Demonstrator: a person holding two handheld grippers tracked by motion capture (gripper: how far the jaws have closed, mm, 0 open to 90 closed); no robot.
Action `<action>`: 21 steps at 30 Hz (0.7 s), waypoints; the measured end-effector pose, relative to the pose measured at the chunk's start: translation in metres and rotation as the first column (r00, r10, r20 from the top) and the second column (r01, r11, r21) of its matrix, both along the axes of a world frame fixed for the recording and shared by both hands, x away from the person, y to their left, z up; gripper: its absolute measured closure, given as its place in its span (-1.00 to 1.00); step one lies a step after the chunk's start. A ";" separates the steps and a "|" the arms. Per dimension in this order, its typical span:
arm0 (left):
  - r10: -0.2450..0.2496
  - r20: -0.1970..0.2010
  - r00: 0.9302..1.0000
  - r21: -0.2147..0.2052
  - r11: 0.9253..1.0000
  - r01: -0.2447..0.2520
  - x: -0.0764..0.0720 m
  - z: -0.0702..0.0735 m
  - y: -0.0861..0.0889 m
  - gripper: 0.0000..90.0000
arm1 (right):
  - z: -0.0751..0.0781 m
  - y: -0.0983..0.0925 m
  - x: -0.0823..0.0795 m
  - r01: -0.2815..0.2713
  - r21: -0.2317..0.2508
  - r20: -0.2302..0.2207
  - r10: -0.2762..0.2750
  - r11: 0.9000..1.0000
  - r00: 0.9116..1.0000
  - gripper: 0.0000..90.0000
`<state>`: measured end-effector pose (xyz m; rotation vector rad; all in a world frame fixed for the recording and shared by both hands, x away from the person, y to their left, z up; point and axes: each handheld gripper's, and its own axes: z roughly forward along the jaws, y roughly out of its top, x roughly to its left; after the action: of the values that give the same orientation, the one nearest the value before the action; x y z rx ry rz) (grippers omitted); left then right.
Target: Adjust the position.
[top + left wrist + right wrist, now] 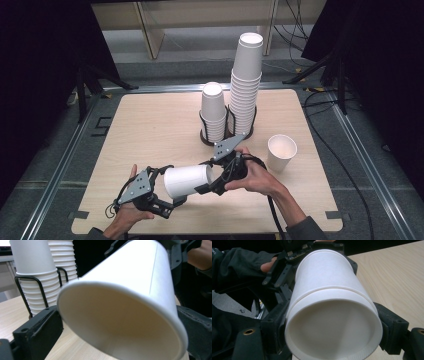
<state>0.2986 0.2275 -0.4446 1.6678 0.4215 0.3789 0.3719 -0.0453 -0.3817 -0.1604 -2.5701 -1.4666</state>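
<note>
A white paper cup (187,181) lies on its side in the air above the table's front edge, between my two grippers. My right gripper (209,177) is shut on its base end; in the right gripper view the jaws press both sides of the cup (324,277), whose recessed bottom faces the camera. My left gripper (172,186) is at the mouth end. In the left gripper view the open mouth of the cup (120,302) faces the camera. There the black jaws of the left gripper (117,340) stand wide, one on each side of the rim, without squeezing it.
A short stack of cups (213,112) and a tall stack (246,85) stand in a black wire holder (227,135) at the middle of the wooden table (150,130). One upright cup (281,152) stands to the right. Both stacks are close behind the held cup.
</note>
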 end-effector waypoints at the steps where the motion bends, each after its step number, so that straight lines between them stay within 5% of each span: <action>1: -0.009 0.011 1.000 -0.003 1.000 0.009 0.000 0.000 0.001 -1.00 | -0.001 0.001 0.000 0.000 0.003 -0.010 0.000 1.000 1.000 -0.46; 7: -0.020 0.026 0.999 -0.011 1.000 0.021 -0.001 0.001 0.002 -0.96 | -0.004 0.003 0.000 -0.014 0.009 -0.017 0.014 1.000 1.000 -0.46; 21: -0.050 -0.011 0.999 0.002 0.999 0.050 0.001 0.004 0.003 -0.86 | -0.006 -0.002 0.003 -0.018 0.054 -0.046 0.021 0.998 0.999 -0.45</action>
<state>0.2994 0.2308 -0.4410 1.6804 0.3865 0.3333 0.3747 -0.0473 -0.3873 -0.1602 -2.4863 -1.5044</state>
